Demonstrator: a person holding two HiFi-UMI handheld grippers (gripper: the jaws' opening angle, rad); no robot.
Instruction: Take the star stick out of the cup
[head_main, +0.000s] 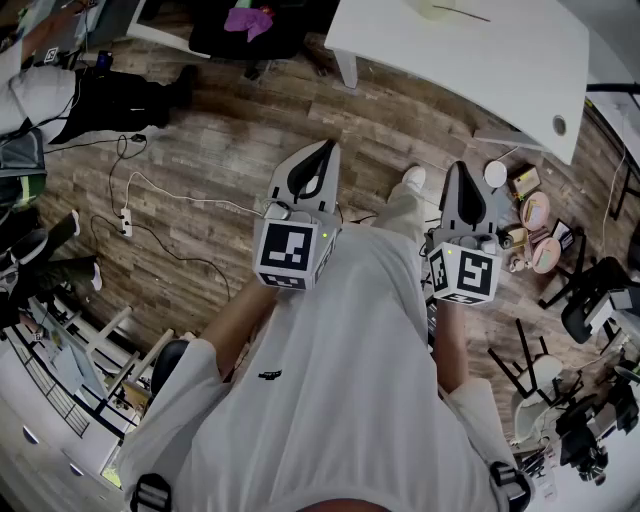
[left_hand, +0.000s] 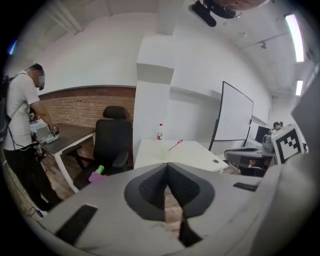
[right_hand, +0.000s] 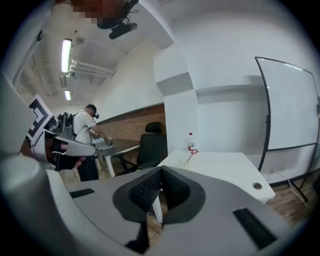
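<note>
A pale cup (left_hand: 163, 153) stands on a white table (left_hand: 200, 155) well ahead of me, with a thin red star stick (left_hand: 174, 146) leaning out of it. The right gripper view shows the same cup (right_hand: 185, 164) and star stick (right_hand: 193, 152). In the head view the cup (head_main: 435, 8) sits at the top edge on the table (head_main: 480, 60). My left gripper (head_main: 322, 150) and right gripper (head_main: 462, 170) are held side by side over the floor, far short of the table. Both are shut with nothing between the jaws.
A small bottle (left_hand: 160, 132) stands behind the cup. A black office chair (left_hand: 112, 142) is left of the table and a whiteboard (left_hand: 235, 120) to its right. A person (left_hand: 20, 120) works at a dark desk. Cables (head_main: 150, 190) and small items (head_main: 535, 215) lie on the wooden floor.
</note>
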